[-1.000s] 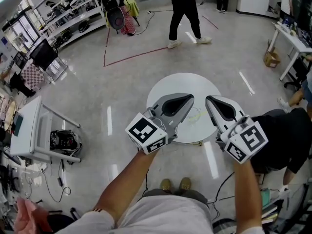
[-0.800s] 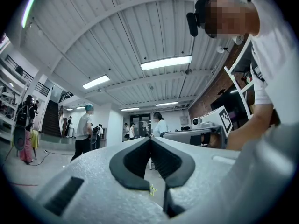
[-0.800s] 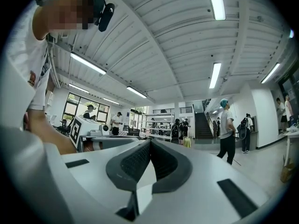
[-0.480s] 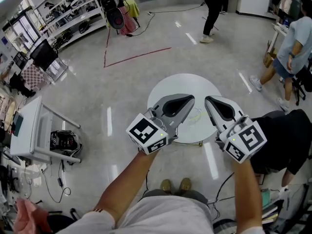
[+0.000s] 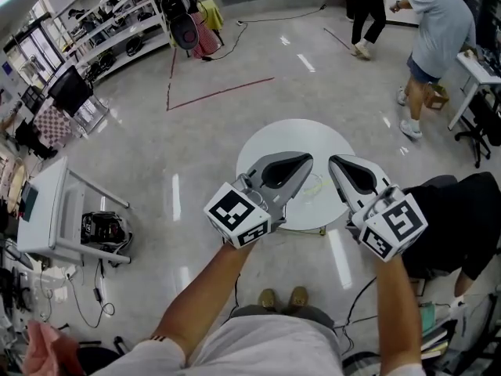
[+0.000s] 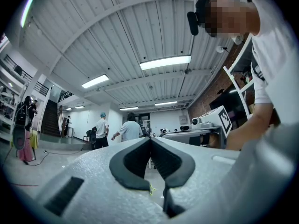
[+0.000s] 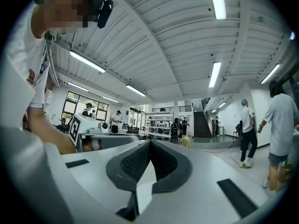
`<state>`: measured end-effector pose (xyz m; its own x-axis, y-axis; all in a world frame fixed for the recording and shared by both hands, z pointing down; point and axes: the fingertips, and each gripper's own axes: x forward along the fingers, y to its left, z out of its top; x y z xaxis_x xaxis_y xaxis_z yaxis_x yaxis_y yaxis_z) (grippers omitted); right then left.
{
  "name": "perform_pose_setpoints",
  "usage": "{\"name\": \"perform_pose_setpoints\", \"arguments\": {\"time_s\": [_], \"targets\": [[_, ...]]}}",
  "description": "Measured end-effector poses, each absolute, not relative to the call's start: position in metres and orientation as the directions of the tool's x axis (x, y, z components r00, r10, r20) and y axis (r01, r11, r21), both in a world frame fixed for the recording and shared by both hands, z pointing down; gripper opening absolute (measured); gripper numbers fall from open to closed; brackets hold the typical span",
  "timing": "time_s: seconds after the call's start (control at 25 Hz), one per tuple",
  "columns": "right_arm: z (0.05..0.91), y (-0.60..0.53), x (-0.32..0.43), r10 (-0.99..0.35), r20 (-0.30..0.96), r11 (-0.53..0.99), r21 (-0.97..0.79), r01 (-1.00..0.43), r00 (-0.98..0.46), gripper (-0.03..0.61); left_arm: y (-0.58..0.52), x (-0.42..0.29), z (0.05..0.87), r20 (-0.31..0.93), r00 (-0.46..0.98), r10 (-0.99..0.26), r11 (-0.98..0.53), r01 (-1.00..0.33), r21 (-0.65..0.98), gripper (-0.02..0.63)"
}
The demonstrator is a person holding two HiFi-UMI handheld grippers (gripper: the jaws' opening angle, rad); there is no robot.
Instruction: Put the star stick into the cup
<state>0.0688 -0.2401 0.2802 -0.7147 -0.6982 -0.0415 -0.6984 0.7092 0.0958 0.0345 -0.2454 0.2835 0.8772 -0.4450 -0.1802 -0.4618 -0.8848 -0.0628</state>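
In the head view a round white table (image 5: pixel 291 135) stands below my two grippers. Both are held side by side above its near half, tips pointing away from me. My left gripper (image 5: pixel 307 160) is shut with nothing between its fingers; its own view shows the tips (image 6: pixel 150 139) touching. My right gripper (image 5: pixel 333 161) is shut and empty too, its tips (image 7: pixel 150 142) meeting. Between them on the table lies a faint clear cup (image 5: pixel 313 186) with a yellow-green tinge. A small yellow star outline (image 6: pixel 150 189) shows through the left gripper's gap.
Two people (image 5: pixel 438 45) walk on the floor at the back right near a white desk (image 5: pixel 479 69). Someone in black (image 5: pixel 462 222) sits close on the right. A white side table (image 5: pixel 47 210) and a bag stand on the left, shelves at the back left.
Both grippers have stayed almost still. The people in the background have walked to the right, and a second person has come into the head view.
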Motion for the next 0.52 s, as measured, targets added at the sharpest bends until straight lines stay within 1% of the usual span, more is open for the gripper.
{"name": "perform_pose_setpoints", "arguments": {"time_s": [0.52], "targets": [[0.2799,-0.2383,0.074,-0.695,-0.042,0.712,0.097,-0.696,-0.717,0.011,-0.2447,0.0393,0.2834,-0.183,0.874,-0.451,-0.882,-0.467,-0.059,0.015]]}}
